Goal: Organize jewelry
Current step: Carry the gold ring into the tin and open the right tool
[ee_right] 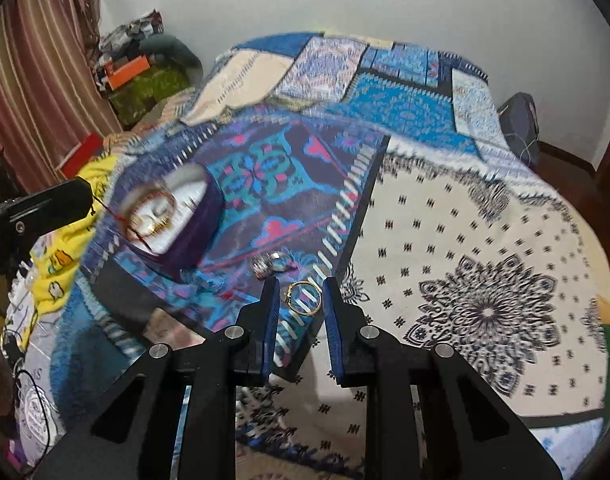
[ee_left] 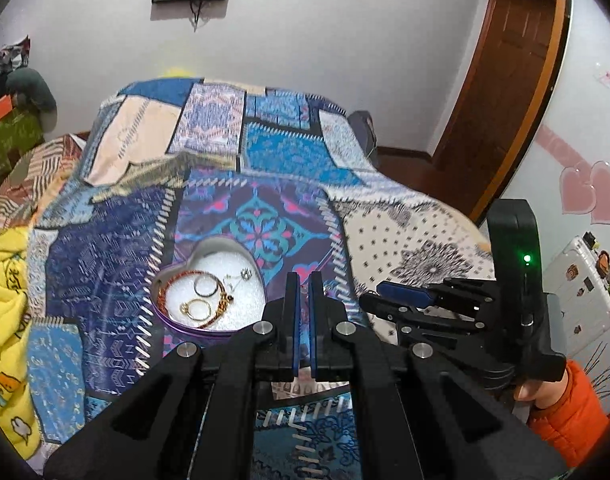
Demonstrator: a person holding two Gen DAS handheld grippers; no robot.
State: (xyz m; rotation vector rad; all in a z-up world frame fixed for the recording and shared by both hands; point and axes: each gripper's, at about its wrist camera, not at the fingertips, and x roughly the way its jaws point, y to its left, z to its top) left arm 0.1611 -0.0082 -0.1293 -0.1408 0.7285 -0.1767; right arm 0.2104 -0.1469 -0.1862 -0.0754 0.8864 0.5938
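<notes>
A purple heart-shaped tin (ee_left: 209,292) lies on the patterned bedspread and holds a red-brown beaded bracelet, a silver ring (ee_left: 205,285), gold rings (ee_left: 197,309) and a small pendant. My left gripper (ee_left: 303,280) is nearly shut and empty, just right of the tin. In the right wrist view the tin (ee_right: 173,216) is blurred at left. My right gripper (ee_right: 301,292) is open, with a gold ring (ee_right: 305,298) lying on the spread between its fingertips. A silver sparkly piece (ee_right: 271,263) lies just beyond it. The right gripper also shows in the left wrist view (ee_left: 401,296).
A yellow duck-print blanket (ee_left: 5,300) lies at the bed's left edge. A brown door (ee_left: 505,80) stands at the right, with a white wall behind the bed. Clutter and an orange box (ee_right: 127,70) sit at the back left near striped curtains.
</notes>
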